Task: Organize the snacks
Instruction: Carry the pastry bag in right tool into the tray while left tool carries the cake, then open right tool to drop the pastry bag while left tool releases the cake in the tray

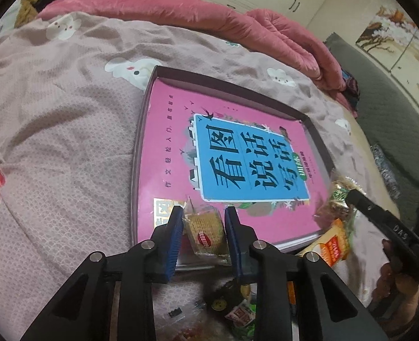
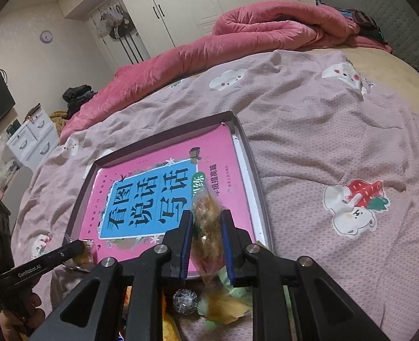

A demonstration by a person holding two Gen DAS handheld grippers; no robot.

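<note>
On the soft bed (image 2: 337, 130), your left gripper (image 1: 200, 221) pinches a biscuit packet (image 1: 205, 231) and your right gripper (image 2: 208, 227) a crinkly snack bag (image 2: 209, 227); either may slip off the glossy book (image 1: 175, 130) at lower centre.

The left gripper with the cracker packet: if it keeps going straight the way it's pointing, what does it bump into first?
Probably the pink book lying in the shallow box. The left gripper, shut on the cracker packet, points down at the cover, though how far away it is isn't clear.
</note>
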